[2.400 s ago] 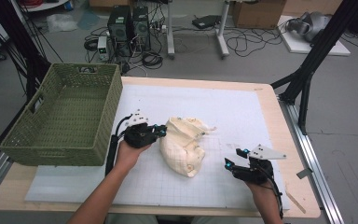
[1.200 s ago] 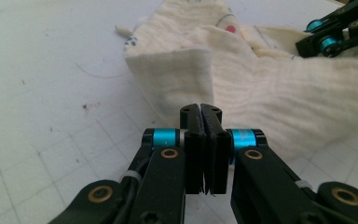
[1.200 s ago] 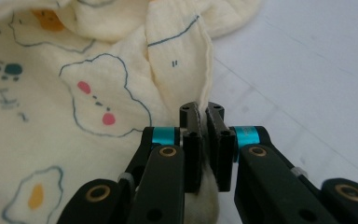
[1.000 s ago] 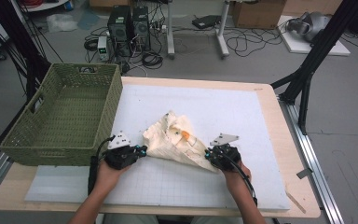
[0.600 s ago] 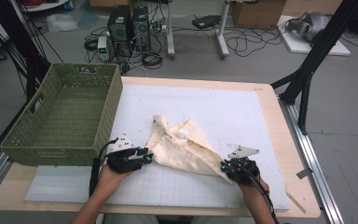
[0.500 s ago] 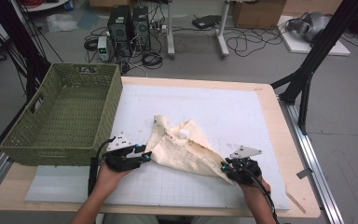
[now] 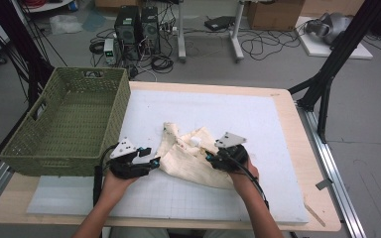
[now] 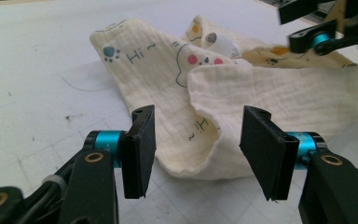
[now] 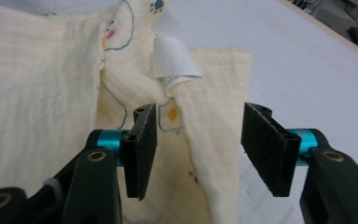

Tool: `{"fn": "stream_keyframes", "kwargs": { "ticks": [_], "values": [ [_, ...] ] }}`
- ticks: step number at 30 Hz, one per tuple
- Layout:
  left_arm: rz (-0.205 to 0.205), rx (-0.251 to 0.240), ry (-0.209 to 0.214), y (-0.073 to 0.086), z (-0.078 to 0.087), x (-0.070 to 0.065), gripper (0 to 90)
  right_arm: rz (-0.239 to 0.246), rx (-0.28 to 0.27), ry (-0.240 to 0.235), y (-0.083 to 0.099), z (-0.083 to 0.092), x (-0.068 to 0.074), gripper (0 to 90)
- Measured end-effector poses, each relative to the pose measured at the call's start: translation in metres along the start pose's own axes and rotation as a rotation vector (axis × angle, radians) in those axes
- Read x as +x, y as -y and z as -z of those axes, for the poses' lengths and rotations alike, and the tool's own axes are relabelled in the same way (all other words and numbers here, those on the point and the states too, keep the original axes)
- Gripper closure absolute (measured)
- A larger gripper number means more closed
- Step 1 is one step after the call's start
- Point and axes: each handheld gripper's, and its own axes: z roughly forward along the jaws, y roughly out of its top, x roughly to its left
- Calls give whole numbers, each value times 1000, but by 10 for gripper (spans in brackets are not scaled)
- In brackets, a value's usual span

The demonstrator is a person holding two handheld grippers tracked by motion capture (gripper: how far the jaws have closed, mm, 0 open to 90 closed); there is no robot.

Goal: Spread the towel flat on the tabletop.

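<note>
Lying crumpled on the white gridded mat (image 7: 258, 124) that covers the wooden surface (image 7: 322, 198), the cream muslin cloth printed with small animals and paw marks (image 7: 188, 158) sits just to the right of the green woven plastic basket (image 7: 69, 124), apart from it. The cloth is partly folded over itself, with one narrow corner pointing away from the person and a broad flap spread toward the near edge of the mat.

The left gripper (image 7: 146, 156) rests at the cloth's left edge, between the cloth and the basket. In the left gripper view, its fingers (image 8: 140, 149) stand apart and have just been opening; a rounded fold of the cloth (image 8: 200, 140) lies between them, just beyond the pads, and neither pad presses on it. The word "Hi" and a blue paw print show on the fabric farther off in that view.

The right gripper (image 7: 213, 156) sits over the cloth's right part, farther from the basket than the left one. In the right gripper view, its fingers (image 9: 142, 149) are also spread and have just been opening; a raised ridge of the cloth (image 9: 209, 154) runs up between them without being pinched. A small white sewn-in label (image 9: 172, 63) curls up from the cloth beyond the fingers, on the side away from the person.

Both of the person's forearms reach in from the near edge of the surface.
</note>
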Motion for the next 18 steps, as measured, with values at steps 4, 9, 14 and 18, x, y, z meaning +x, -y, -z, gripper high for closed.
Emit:
{"fn": "stream_keyframes", "kwargs": {
  "ticks": [4,9,14,18],
  "values": [
    [5,-6,-5,0,1,2,455,30,55,-22,-7,-27,4,465],
    [13,-7,-9,1,2,4,456,31,143,-34,-4,-42,-1,796],
    [15,-4,-13,1,1,5,460,24,136,5,0,-29,-13,869],
    [17,-4,-16,1,1,5,466,-25,131,76,12,-9,-34,870]
  ]
}}
